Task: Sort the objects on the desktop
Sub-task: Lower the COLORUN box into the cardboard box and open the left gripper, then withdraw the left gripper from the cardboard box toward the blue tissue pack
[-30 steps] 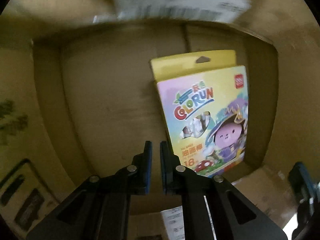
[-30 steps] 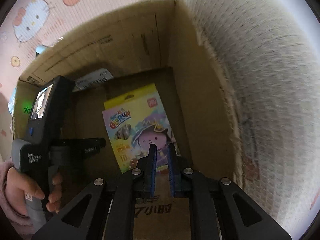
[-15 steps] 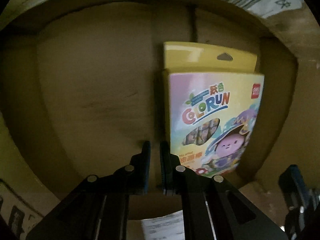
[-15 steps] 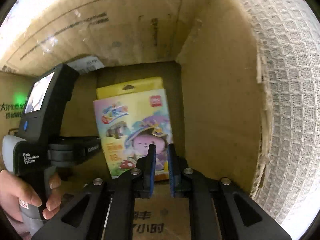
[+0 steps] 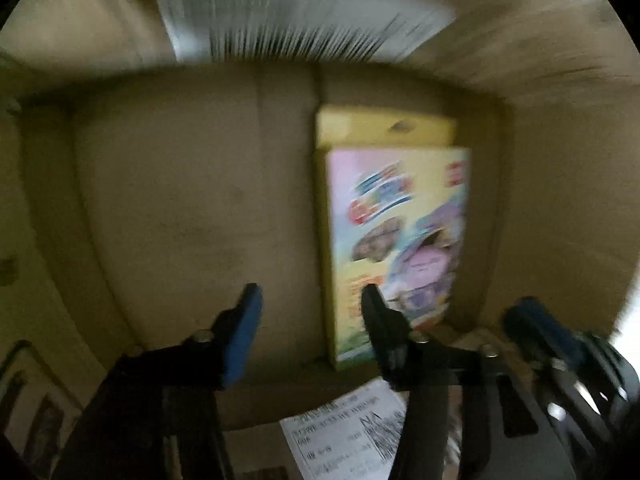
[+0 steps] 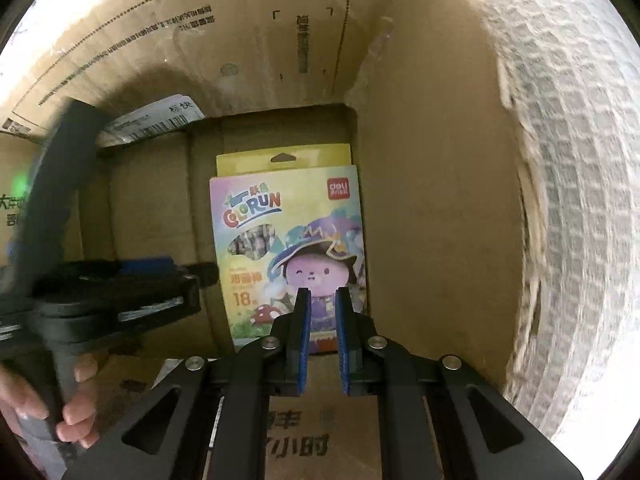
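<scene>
A colourful Colorun crayon box (image 6: 288, 240) with a yellow hang tab lies flat on the floor of a cardboard box (image 6: 432, 208), against its right wall; it also shows, blurred, in the left wrist view (image 5: 396, 232). My left gripper (image 5: 310, 312) is open and empty above the carton's floor, its right finger over the crayon box's lower left edge. My right gripper (image 6: 322, 312) is nearly closed with a small gap and holds nothing, over the crayon box's lower end. The left gripper's body (image 6: 100, 292) appears at the left of the right wrist view.
White shipping labels sit on the carton's far wall (image 5: 296, 16) and near flap (image 5: 352, 428). A white woven cloth (image 6: 560, 200) lies outside the carton's right wall. The carton floor left of the crayon box is bare cardboard (image 5: 192, 208).
My left gripper's jaws have opened wide from shut. Both grippers stay over the carton; the right gripper has shifted slightly, so the crayon box is now more centred ahead of it.
</scene>
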A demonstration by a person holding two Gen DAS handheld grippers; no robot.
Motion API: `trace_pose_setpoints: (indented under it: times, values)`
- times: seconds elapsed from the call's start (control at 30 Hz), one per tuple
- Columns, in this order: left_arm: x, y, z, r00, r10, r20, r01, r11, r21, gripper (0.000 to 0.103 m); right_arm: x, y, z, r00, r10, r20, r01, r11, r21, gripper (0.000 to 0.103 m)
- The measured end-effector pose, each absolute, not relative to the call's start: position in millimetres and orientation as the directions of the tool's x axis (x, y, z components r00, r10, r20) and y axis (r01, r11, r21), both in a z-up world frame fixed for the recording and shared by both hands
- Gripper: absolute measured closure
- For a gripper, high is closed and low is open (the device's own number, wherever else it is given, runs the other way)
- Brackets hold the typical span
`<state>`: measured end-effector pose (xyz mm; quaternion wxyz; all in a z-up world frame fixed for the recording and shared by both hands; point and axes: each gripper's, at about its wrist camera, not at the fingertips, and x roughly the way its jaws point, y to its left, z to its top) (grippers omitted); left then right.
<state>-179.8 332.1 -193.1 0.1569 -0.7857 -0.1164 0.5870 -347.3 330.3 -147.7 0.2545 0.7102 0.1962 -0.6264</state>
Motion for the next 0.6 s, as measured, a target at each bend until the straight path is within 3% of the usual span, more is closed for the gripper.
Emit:
trace_pose_setpoints:
  times: [0.03,0.07,0.1,0.13,0.2,0.6]
  values:
    - [-180.1,328.6,-184.8,0.265,0.376,-0.888,-0.007,-0.92,-0.392,0.046,-346.4,331.7,-144.8,0.141,-0.049,-0.989,0.584,-0.802,0.123,0.09]
    - [-179.9,324.0,-176.3,0.243,0.385,-0.891,-0.006,-0.917,-0.398,0.046,-345.6,332.6,-140.7,0.137,-0.057,-0.989,0.575,-0.809,0.126,0.081]
    - [-179.4,318.2,-166.2,0.217,0.393,-0.894,-0.004,-0.915,-0.404,0.046,-345.6,332.2,-136.1,0.129,-0.062,-0.99,0.57,-0.812,0.125,0.065]
    - [-178.8,314.4,-159.6,0.2,0.4,-0.894,-0.007,-0.912,-0.41,0.046,-344.8,330.8,-129.9,0.123,-0.076,-0.99,0.569,-0.811,0.133,0.059]
    - [-171.3,303.7,-143.8,0.158,0.422,-0.893,-0.01,-0.903,-0.429,0.045,-338.8,328.6,-116.8,0.112,-0.104,-0.988,0.571,-0.807,0.149,0.038]
    - [-169.1,274.1,-88.6,0.05,0.582,-0.812,-0.166,-0.797,-0.581,0.045,-299.2,300.2,-45.5,-0.043,-0.057,-0.997,0.599,-0.801,0.02,0.036]
